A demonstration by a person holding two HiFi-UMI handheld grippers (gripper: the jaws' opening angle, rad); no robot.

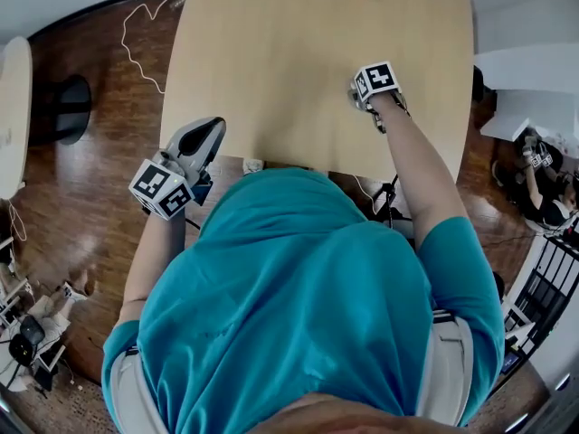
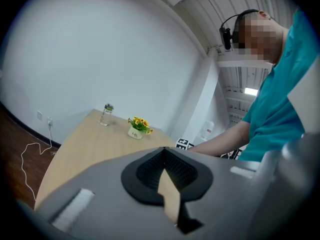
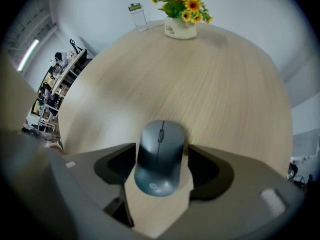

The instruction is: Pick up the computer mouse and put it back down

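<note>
The grey computer mouse (image 3: 160,156) lies flat on the light wooden table (image 3: 220,84). My right gripper (image 3: 161,161) points straight down over it, jaws spread wide, one black pad (image 3: 116,165) on each side of the mouse with thin slits of table showing between. In the head view the right gripper (image 1: 364,98) sits under its marker cube at the table's front right and hides the mouse. My left gripper (image 1: 208,136) hovers off the table's front left corner, over the floor. Its jaws meet at the tips (image 2: 164,154) with nothing between them.
A white pot of yellow flowers (image 3: 181,28) and a small clear bottle (image 3: 137,15) stand at the table's far end. A white cable (image 1: 136,52) trails on the wooden floor to the left, beside a round white table (image 1: 11,116). Equipment clutters the floor at right.
</note>
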